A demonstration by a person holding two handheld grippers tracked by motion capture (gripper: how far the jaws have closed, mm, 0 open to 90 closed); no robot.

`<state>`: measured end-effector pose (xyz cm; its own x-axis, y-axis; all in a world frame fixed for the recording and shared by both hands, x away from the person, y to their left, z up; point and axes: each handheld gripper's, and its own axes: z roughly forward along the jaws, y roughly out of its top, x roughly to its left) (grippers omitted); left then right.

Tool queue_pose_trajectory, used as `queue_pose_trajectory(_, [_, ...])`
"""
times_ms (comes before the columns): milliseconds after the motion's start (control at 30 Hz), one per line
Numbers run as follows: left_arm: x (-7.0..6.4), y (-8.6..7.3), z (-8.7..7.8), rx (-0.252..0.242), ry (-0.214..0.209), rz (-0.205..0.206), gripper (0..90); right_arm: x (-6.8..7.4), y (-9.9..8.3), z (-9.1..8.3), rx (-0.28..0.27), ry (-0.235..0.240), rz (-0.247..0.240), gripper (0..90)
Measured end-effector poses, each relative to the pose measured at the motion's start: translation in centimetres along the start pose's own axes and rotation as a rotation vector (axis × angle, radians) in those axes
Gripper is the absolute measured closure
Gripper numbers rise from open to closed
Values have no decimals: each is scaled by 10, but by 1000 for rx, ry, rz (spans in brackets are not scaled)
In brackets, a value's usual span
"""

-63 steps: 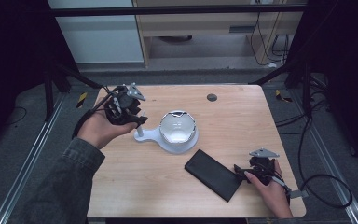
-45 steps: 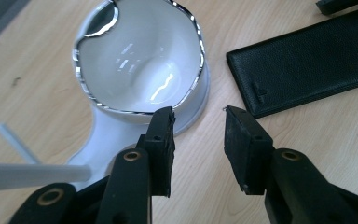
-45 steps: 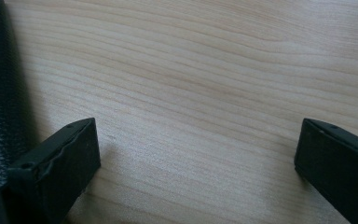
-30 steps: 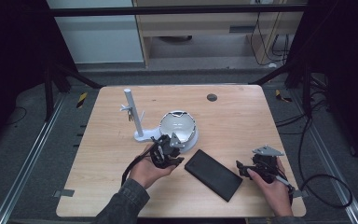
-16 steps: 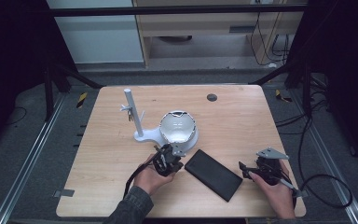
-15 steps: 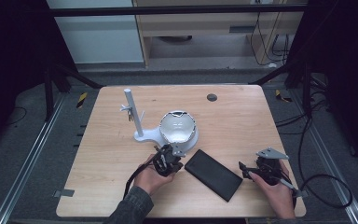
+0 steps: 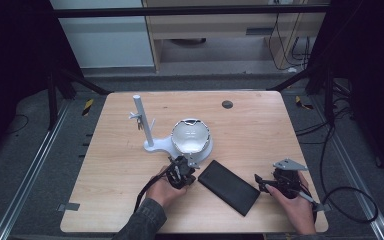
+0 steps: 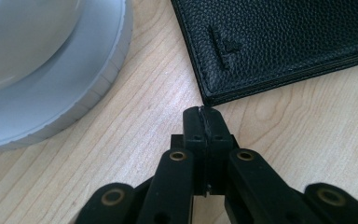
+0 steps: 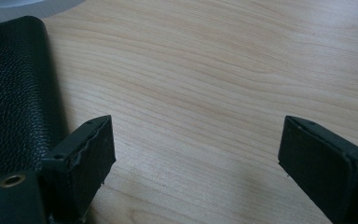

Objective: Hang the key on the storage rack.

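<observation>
A flat black leather case (image 7: 228, 186) lies at an angle on the wooden table (image 7: 260, 135) near the front. My left gripper (image 7: 182, 172) sits just left of the case's upper corner. In the left gripper view its jaws are pressed together with nothing between them, tips (image 8: 204, 113) almost touching the case's corner (image 8: 279, 42). My right gripper (image 7: 263, 184) is at the case's lower right end. In the right gripper view my right gripper (image 9: 193, 149) stands wide open over bare wood, with the case's edge (image 9: 14, 93) beside its left jaw.
A white round magnifier lamp (image 7: 191, 137) on a base, with an upright white post (image 7: 142, 120), stands behind the case. Its grey rim (image 8: 51, 79) is close to the left gripper. A small dark disc (image 7: 227, 104) lies at the far side of the table.
The left hand has come from the far left of the table to the front, beside the case. The white post now stands upright. The right gripper has shifted slightly right.
</observation>
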<state>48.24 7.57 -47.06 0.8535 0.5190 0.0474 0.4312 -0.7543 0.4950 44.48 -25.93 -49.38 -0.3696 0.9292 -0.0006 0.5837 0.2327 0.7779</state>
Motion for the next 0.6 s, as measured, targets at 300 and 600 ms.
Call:
queue_pose_trajectory(300, [0, 2, 7, 16, -6, 4, 897, 0, 0, 0, -2, 2, -14, 113])
queue_pose_trajectory(600, [2, 3, 1, -36, -22, 13, 891, 1, 1, -1, -13, 5, -7, 115])
